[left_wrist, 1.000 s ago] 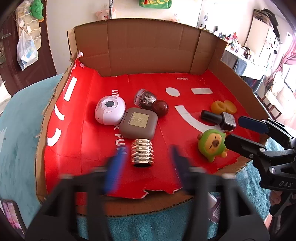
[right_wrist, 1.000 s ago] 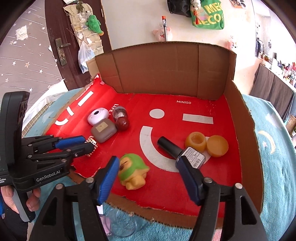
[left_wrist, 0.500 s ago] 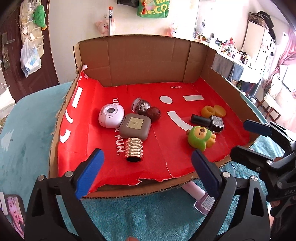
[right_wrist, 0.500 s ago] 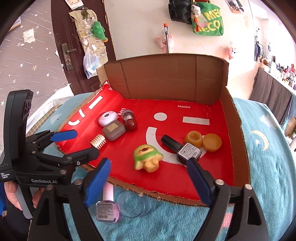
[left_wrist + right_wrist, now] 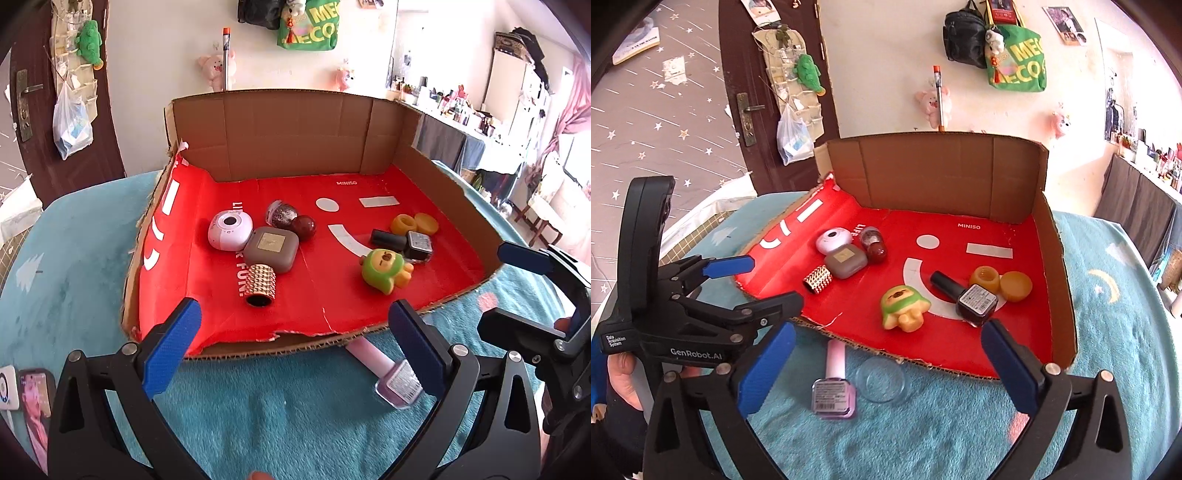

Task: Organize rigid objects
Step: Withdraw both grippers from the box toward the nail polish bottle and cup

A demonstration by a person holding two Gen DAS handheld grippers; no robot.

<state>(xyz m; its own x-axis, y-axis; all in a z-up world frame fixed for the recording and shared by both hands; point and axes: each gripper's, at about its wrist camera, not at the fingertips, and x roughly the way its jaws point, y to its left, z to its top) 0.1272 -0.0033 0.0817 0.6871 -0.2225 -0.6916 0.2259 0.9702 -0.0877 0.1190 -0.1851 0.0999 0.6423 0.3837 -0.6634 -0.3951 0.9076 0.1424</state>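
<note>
**Both tools spread wide over the tray's front edge**

The left tool and right tool are hanging above the teal cover, jaws having just been opening to their widest, nothing between them. Inside the cardboard tray, the studded tube, grey case, white camera and glitter bottle are sitting clustered at left; the green toy, dark polish and orange jar with its lid are lying at right. A pink polish and clear dish are lying outside, just beside the front edge.
</note>
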